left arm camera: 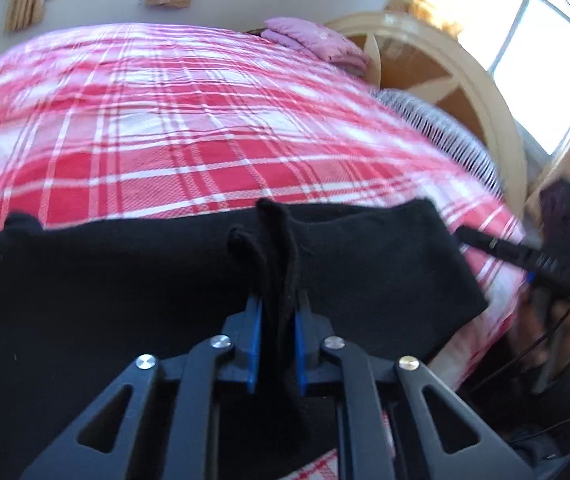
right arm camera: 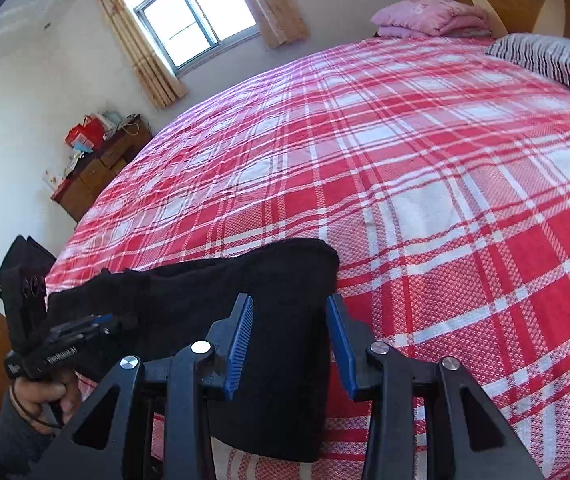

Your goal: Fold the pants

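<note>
Black pants [left arm camera: 133,292] lie across the near edge of a bed with a red and white plaid cover [left arm camera: 157,120]. My left gripper [left arm camera: 277,304] is shut on a bunched fold of the pants and lifts it slightly. In the right wrist view the pants [right arm camera: 285,292] lie under my right gripper [right arm camera: 290,316], which is open with its blue pads either side of the cloth's right end. The left gripper [right arm camera: 101,322] shows at the left of that view, pinching the pants. The right gripper [left arm camera: 485,242] shows at the right of the left wrist view.
A folded pink quilt [right arm camera: 429,18] and a striped pillow [right arm camera: 557,60] lie at the bed's head by a wooden headboard [left arm camera: 437,68]. A wooden dresser [right arm camera: 97,172] with clutter stands by the far wall under a window [right arm camera: 193,20].
</note>
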`<state>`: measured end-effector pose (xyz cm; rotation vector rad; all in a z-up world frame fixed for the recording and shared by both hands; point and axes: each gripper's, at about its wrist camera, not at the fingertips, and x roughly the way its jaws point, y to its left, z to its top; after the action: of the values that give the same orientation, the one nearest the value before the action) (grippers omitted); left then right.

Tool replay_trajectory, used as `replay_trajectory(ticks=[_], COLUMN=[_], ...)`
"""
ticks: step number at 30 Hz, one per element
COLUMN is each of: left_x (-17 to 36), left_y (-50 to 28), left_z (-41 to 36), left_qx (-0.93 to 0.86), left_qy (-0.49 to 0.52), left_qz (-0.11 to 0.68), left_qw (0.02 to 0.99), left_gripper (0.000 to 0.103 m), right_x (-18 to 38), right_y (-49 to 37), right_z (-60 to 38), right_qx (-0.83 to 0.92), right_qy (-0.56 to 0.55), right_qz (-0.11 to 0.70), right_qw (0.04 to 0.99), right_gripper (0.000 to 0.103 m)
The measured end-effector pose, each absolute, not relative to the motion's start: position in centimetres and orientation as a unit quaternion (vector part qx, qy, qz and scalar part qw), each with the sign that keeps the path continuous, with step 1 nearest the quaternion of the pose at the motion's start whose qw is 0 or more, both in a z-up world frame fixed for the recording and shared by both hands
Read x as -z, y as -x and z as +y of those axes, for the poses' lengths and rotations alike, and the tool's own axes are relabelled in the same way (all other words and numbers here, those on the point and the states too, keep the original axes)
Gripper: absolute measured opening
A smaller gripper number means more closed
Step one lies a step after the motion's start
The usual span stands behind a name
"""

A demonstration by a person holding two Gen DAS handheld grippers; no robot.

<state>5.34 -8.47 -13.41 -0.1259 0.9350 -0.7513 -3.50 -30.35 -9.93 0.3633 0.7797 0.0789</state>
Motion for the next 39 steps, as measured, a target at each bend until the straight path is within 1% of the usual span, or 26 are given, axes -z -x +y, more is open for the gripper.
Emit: replay_trajectory(ticks=[4,8,12,14,17,20,21,22,24,26,27,28,30,32,33,34,36,37,39], left_x=[12.6,11.6,13.1,13.8,14.2,14.5,14.6,14.6,14.4,14.1,13.9,13.8,13.6,13.4,13.3,13.2,13.2,13.3,13.8], left_y=[-4.7,-4.7,-5.7,-5.9,-5.9,-6.0,-6.0,-6.0,-5.8,-5.5,-5.4,-5.2,-4.8,-4.4,-4.3,-4.1,-4.1,-4.3,-4.7], left_z=[-7.5,-6.9,-6.0,-5.9,-6.0,-6.0,-6.0,-6.1,-6.3,-6.7,-6.9,-7.2,-7.8,-8.2,-8.3,-8.3,-8.0,-7.8,-7.3], left_qx=[0.364,0.36,0.335,0.327,0.327,0.327,0.327,0.325,0.322,0.319,0.315,0.307,0.294,0.284,0.278,0.27,0.258,0.255,0.249], left_qy=[0.083,0.089,0.104,0.105,0.103,0.105,0.105,0.101,0.089,0.069,0.056,0.041,0.012,-0.01,-0.022,-0.033,-0.041,-0.038,-0.032], left_qz=[0.432,0.425,0.45,0.46,0.459,0.46,0.459,0.459,0.454,0.447,0.442,0.437,0.427,0.419,0.414,0.409,0.403,0.406,0.417], left_qw=[0.821,0.825,0.821,0.819,0.82,0.819,0.819,0.821,0.826,0.833,0.838,0.844,0.855,0.862,0.867,0.871,0.877,0.877,0.874], left_gripper=[0.013,0.013,0.013,0.013,0.013,0.014,0.016,0.018,0.018,0.022,0.025,0.029,0.032,0.039,0.048,0.056,0.058,0.06,0.066], right_x=[9.4,9.6,9.0,8.1,8.3,10.8,11.7,11.9,11.8,10.9,10.3,9.5,8.5,7.8,7.8,8.1,9.3,10.5,12.3], right_y=[3.9,3.8,4.0,4.4,4.9,5.7,5.8,5.7,5.2,5.3,5.4,5.4,4.9,3.4,2.5,1.6,-0.1,-1.4,-2.7], right_z=[-29.9,-30.3,-30.2,-29.3,-26.6,-24.1,-24.1,-24.4,-25.5,-26.0,-26.0,-26.1,-25.8,-25.4,-25.1,-24.9,-24.6,-24.8,-26.0], right_qx=[-0.03,-0.029,-0.04,-0.069,-0.127,-0.132,-0.121,-0.121,-0.126,-0.13,-0.129,-0.123,-0.115,-0.123,-0.133,-0.146,-0.153,-0.129,-0.114], right_qy=[-0.147,-0.154,-0.138,-0.094,0.012,0.128,0.145,0.133,0.095,0.084,0.084,0.082,0.072,0.048,0.033,0.016,0.0,-0.004,-0.039], right_qz=[0.365,0.368,0.361,0.359,0.404,0.462,0.471,0.474,0.483,0.476,0.467,0.451,0.428,0.409,0.406,0.408,0.414,0.427,0.442], right_qw=[0.919,0.916,0.921,0.926,0.906,0.867,0.862,0.862,0.861,0.866,0.871,0.88,0.893,0.903,0.903,0.901,0.897,0.895,0.889], right_gripper=[0.04,0.04,0.04,0.04,0.04,0.04,0.041,0.042,0.045,0.046,0.046,0.046,0.046,0.046,0.047,0.047,0.047,0.047,0.047])
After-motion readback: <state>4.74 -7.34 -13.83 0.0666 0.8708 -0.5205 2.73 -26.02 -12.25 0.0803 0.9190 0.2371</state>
